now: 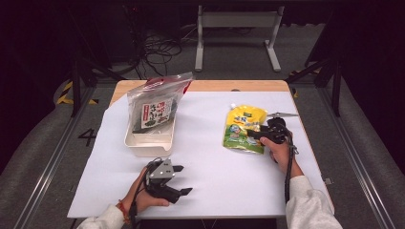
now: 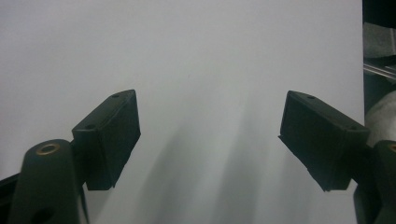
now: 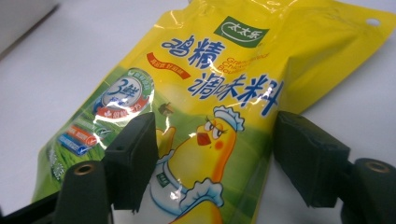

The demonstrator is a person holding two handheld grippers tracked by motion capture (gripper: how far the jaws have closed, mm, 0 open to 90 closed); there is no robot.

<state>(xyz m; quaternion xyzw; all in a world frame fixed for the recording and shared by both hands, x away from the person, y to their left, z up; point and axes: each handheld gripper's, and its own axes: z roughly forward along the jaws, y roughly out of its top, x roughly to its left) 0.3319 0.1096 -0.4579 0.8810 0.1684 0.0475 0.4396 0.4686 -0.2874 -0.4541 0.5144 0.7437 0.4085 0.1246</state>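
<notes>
A white sheet [image 1: 205,191] is spread over a wooden table, seen from above. At the right, a yellow chicken-bouillon pouch [image 1: 244,129] lies flat on the sheet, its printed face up. The right gripper [image 1: 261,135] is held low at the pouch's right edge; in the right gripper view the pouch [image 3: 210,107] is seen between the two spread black jaws, one over its printed face and one just past its edge, and nothing is clamped yet. This placement is judged to be a line-up for a pinch on the pouch's side.

The left gripper [image 1: 180,180] is rested near the front of the sheet, well apart from everything, its jaws released and empty over bare white surface [image 2: 196,70]; it is judged to be idle.

At the rear left, a white rectangular tray [image 1: 149,144] is set. A clear zip bag of dark dried seaweed [image 1: 155,107] is stood in it, leaning back and rising above its rim. Whether anything else is in the tray cannot be told.
</notes>
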